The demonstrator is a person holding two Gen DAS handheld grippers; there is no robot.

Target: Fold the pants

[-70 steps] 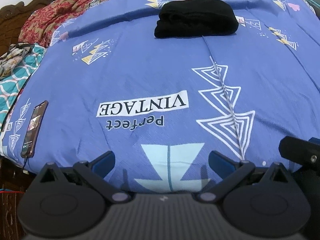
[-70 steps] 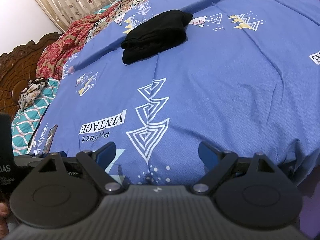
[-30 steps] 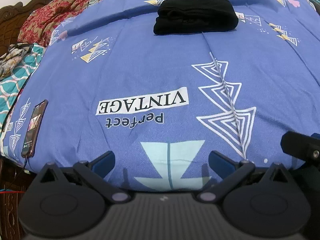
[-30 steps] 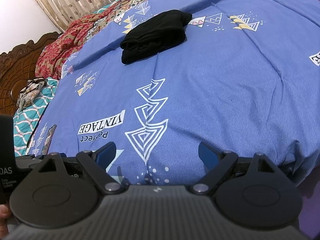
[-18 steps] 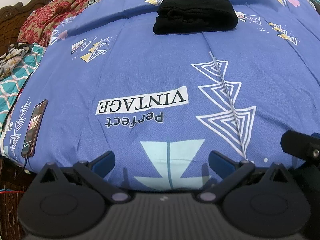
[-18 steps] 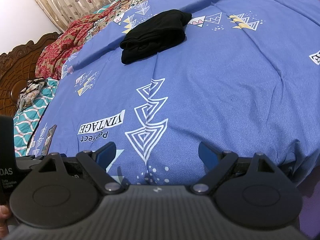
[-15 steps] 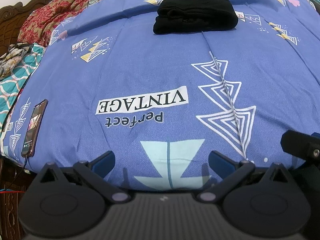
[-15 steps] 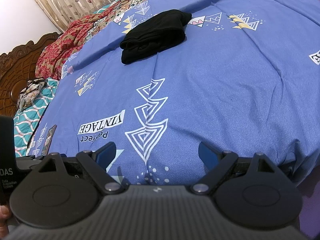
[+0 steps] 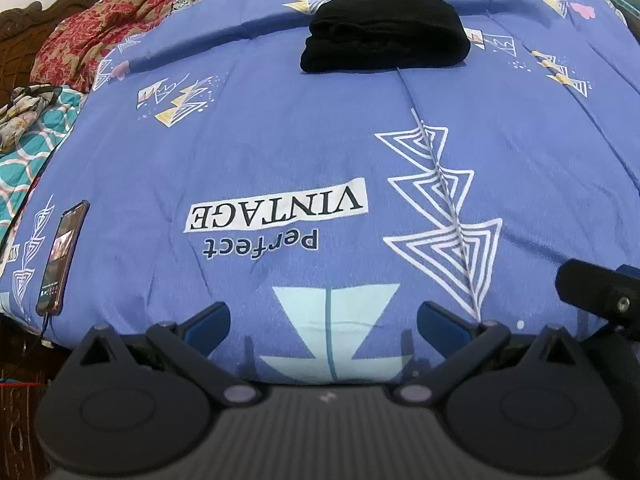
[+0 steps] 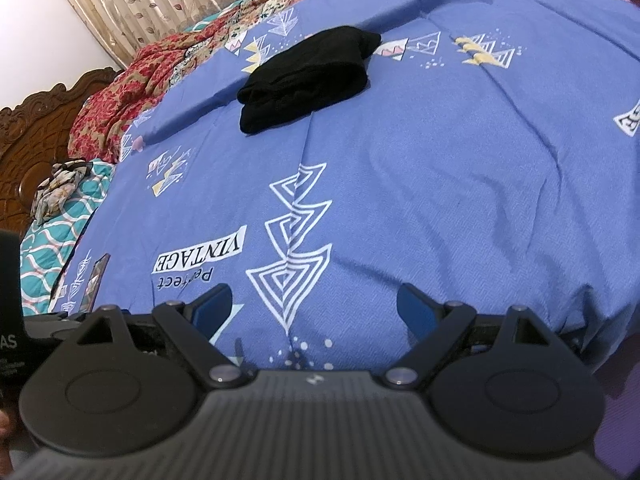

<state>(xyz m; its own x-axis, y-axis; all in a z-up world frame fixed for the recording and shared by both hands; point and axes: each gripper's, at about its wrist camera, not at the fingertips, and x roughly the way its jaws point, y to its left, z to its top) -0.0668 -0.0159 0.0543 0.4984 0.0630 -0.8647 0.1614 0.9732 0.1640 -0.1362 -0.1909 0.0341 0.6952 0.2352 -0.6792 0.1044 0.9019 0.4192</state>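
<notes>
Black tool [image 9: 323, 322] bodies, blue fingertips [image 10: 210, 306], silver pivot screws.

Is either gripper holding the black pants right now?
No, the black pants lie folded far up the bed, while the left gripper and right gripper are open and empty.

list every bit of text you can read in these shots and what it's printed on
"VINTAGE" in a white box printed on the blue bedspread, upside down to the camera.
"Perfect" in dark letters just below that box, also upside down.
"AS" on the black device at the left edge of the right wrist view; cut off, and the smaller lines under it are unreadable.
A partial white label at that view's right edge: cut off, unreadable.
The phone screen: too small to read.
</notes>
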